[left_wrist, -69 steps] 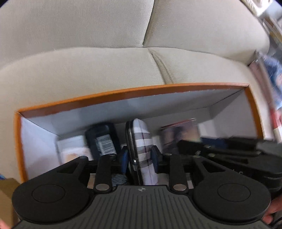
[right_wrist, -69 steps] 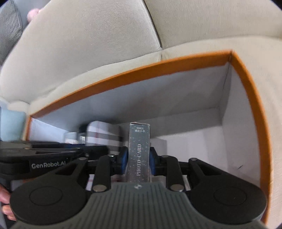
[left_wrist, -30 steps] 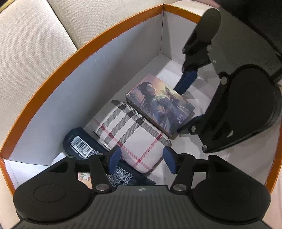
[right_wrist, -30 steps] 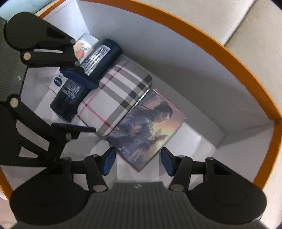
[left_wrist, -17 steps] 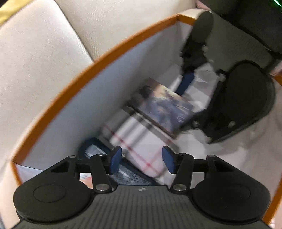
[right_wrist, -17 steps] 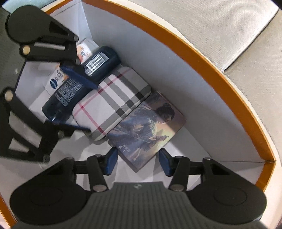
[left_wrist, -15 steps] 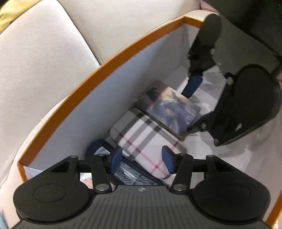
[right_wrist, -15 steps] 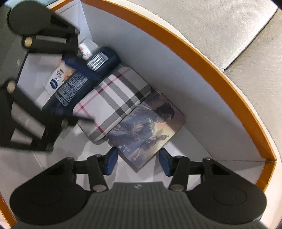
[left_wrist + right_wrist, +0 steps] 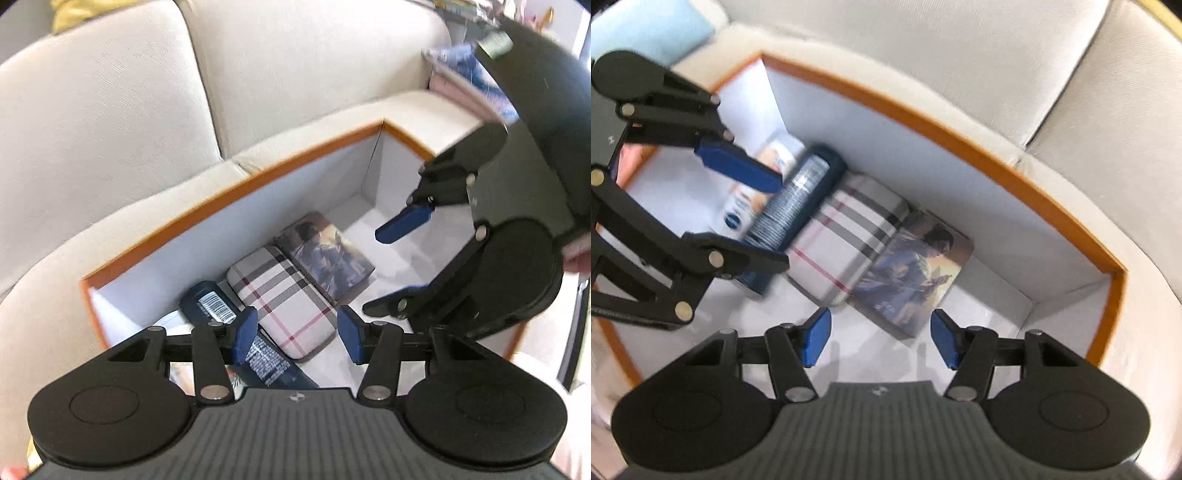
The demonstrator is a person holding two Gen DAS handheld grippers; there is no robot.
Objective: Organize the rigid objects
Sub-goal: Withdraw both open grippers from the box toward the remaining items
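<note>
An orange-rimmed box [image 9: 236,186] is sitting on a cream sofa [image 9: 110,122], and everything here is placed against it. Inside it, along the far wall and running left to right in the left wrist view, four things are lying flat in a row: a white packet [image 9: 738,214] nearest the left end wall, a dark blue tube [image 9: 212,304] touching it, a plaid case [image 9: 280,295] just beside the tube, and a picture-printed card box [image 9: 325,258] pressed against the case's right side. The right end of the box floor is lying bare.

The left gripper [image 9: 295,334] is hovering above the box's left half, over the tube and the plaid case — its jaws are standing apart with nothing between the pads, having just been narrowing a little. The right gripper [image 9: 879,339] is hanging above the box's right half, over the near edge of the card box — its jaws are gaping too, having just been widening, and no pad is touching anything. A fingertip [image 9: 580,262] of the person is showing at the right edge, outside the box.
</note>
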